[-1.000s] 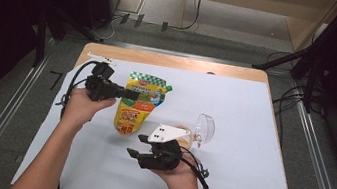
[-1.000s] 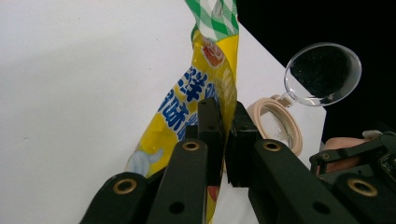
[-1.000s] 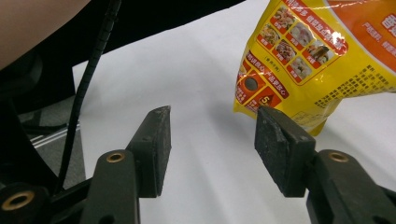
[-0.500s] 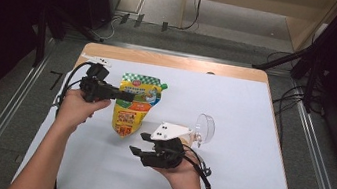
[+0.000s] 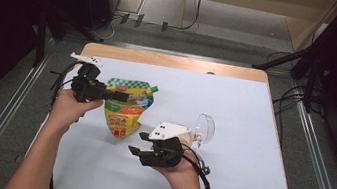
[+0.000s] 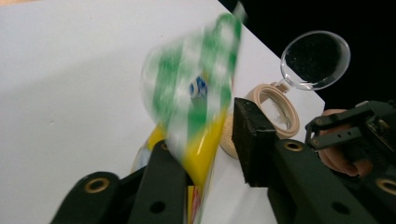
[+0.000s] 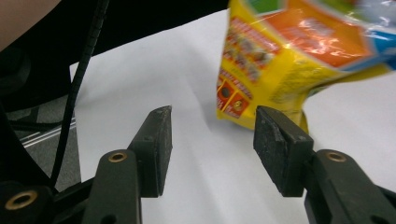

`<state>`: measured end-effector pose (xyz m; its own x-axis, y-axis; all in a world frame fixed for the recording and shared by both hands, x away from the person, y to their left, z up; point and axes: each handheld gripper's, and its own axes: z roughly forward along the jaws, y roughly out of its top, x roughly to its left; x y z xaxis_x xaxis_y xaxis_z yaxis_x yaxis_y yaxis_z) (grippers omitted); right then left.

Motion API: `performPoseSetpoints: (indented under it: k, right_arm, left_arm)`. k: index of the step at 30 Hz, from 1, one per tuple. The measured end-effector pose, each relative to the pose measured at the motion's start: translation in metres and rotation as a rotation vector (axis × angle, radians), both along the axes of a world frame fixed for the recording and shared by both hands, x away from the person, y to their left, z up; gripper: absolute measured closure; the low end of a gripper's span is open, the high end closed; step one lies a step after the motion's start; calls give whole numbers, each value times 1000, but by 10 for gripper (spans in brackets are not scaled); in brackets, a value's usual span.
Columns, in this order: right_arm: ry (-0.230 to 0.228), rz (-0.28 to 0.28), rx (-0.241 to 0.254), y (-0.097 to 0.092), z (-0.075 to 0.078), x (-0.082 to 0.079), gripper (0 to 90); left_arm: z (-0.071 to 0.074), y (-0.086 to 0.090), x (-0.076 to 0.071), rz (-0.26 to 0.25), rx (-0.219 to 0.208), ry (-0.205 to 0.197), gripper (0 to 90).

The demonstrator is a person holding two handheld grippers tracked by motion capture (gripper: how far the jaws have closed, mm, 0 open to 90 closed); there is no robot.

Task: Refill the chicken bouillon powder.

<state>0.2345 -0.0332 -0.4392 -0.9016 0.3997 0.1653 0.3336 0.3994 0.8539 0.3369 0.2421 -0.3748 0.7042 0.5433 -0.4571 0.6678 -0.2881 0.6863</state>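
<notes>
A yellow and green snack pouch (image 5: 126, 111) lies on the white table top (image 5: 251, 137). Its green checked top reaches between the jaws of my left gripper (image 5: 123, 97). Those jaws have just been opening; in the left gripper view the blurred pouch (image 6: 196, 102) sits against one jaw while the other pad (image 6: 247, 135) stands off it. My right gripper (image 5: 136, 142) rests near the front, open and holding nothing. It points at the pouch's lower end (image 7: 289, 51) from a short way off, with bare table between the jaws of the right gripper (image 7: 212, 126).
A small beige jar (image 5: 190, 138) with a hinged clear lid (image 5: 205, 129) lies just behind my right hand; the left gripper view shows the jar's mouth (image 6: 275, 109) and lid (image 6: 315, 59). Cables trail from both grippers. Dark stands flank the table.
My left hand has drawn the pouch a little to the left, and its jaws have loosened around the pouch's top. The right hand has kept still.
</notes>
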Motion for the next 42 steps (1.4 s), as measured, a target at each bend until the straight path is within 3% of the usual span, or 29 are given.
performPoseSetpoints:
  k: [2, 6, 19, 26, 34, 42]
  right_arm:
    - [4, 1, 4, 0, 1, 0, 490]
    - [18, 4, 5, 0, 2, 1, 510]
    - [47, 13, -19, -3, 9, 6, 509]
    - [59, 15, -38, -5, 13, 7, 509]
    - [53, 15, -42, -11, 23, 9, 509]
    - [58, 2, -46, -21, 33, 14, 509]
  left_arm:
    - [2, 1, -2, -1, 18, -7, 664]
    - [5, 4, -4, -2, 8, -20, 605]
    - [25, 13, -12, 30, 21, -87, 501]
    - [34, 25, -16, 78, 27, -95, 483]
    - [43, 35, -20, 147, 75, -117, 467]
    - [41, 51, -19, 206, 75, -105, 438]
